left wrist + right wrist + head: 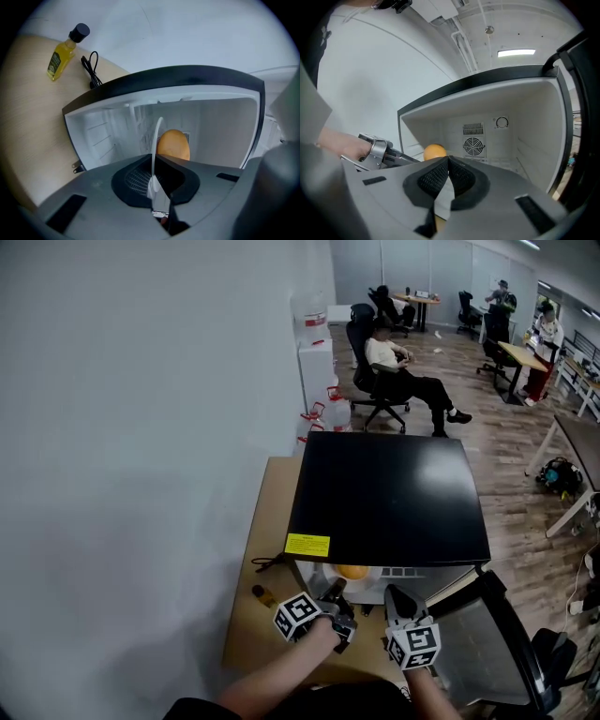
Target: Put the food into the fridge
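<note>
Ceiling lamp lights evenly; fisheye edges warp and darken

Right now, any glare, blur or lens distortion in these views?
Head view: soft glare on the black fridge top, corners dim. Left gripper view: strong fisheye bows the fridge's front edge, black corners; orange fairly sharp. Right gripper view: ceiling light blown out, fridge inside evenly lit.

White wall, wood floor (office chairs)
</note>
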A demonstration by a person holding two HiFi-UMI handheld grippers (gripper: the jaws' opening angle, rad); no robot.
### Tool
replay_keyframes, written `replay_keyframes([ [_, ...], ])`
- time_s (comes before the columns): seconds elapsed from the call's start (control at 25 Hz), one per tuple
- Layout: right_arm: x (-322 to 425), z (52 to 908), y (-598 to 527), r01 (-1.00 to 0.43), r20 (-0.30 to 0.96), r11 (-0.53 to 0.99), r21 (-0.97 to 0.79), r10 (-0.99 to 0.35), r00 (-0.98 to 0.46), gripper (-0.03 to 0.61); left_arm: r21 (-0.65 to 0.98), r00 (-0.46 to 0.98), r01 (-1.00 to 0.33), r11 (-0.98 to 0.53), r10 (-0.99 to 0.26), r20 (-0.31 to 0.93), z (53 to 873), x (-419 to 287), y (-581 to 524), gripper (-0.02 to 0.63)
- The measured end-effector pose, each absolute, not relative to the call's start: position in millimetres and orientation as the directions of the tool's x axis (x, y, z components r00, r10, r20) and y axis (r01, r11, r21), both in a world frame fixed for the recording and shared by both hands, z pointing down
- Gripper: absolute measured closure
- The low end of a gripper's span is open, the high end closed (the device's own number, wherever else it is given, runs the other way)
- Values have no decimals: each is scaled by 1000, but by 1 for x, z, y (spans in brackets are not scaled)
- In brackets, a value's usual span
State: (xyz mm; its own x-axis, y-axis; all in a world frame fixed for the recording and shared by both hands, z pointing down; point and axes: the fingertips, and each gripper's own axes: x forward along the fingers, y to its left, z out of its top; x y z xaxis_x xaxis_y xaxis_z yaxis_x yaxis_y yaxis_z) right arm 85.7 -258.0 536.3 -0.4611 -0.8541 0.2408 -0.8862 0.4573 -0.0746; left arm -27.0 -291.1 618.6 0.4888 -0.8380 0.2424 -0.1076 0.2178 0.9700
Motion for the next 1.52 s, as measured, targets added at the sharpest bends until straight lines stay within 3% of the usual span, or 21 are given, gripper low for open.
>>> replay_keyframes([
  [0.8,100,546,-291,-873,259,479,-92,-835,-485,518,958,424,-173,228,-861,282,628,-28,-348,594],
  [1.36,105,546,-288,-871,254,480,-107,-833,-491,518,925,393,-190,329,-838,379,631,-28,-352,594],
  [1.52,106,546,-285,-871,251,478,-115,-834,-491,518,916,358,-261,304,-851,384,629,-32,-356,591],
])
